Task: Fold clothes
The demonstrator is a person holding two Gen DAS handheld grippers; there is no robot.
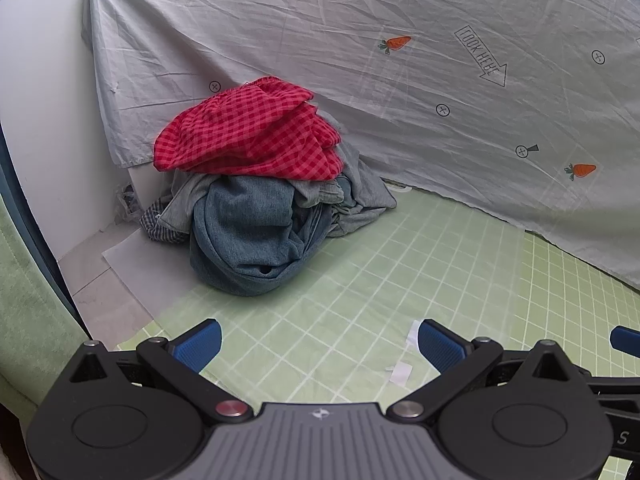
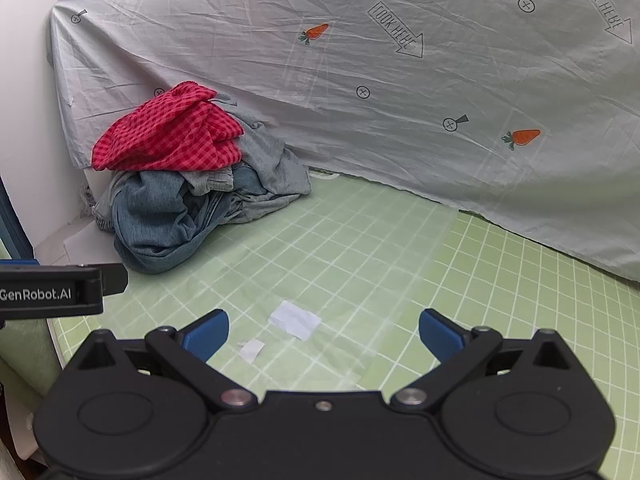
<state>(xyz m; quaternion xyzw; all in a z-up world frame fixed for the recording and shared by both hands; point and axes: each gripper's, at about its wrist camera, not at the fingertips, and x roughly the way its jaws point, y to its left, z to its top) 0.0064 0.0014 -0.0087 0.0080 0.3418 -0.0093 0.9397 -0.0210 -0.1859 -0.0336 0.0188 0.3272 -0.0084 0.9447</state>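
A pile of crumpled clothes sits in the back left corner of the green grid mat (image 1: 360, 280) (image 2: 360, 240). On top lies a red checked garment (image 1: 248, 132) (image 2: 168, 136). Under it are a blue-grey knit garment (image 1: 244, 236) (image 2: 160, 224) and a light grey one (image 1: 360, 192) (image 2: 272, 164). My left gripper (image 1: 318, 344) is open over the bare mat, well short of the pile, with nothing between its blue pads. My right gripper (image 2: 324, 332) is open too, above the mat to the right of the left one. The left gripper's body (image 2: 52, 292) shows at the right wrist view's left edge.
A grey printed sheet (image 1: 400, 60) (image 2: 400, 80) with carrots and arrows hangs as a backdrop behind the mat. A white wall (image 1: 44, 100) closes the left side. Two small white paper scraps (image 2: 296, 318) (image 1: 400, 372) lie on the mat near the grippers. A green fabric edge (image 1: 28, 280) runs at far left.
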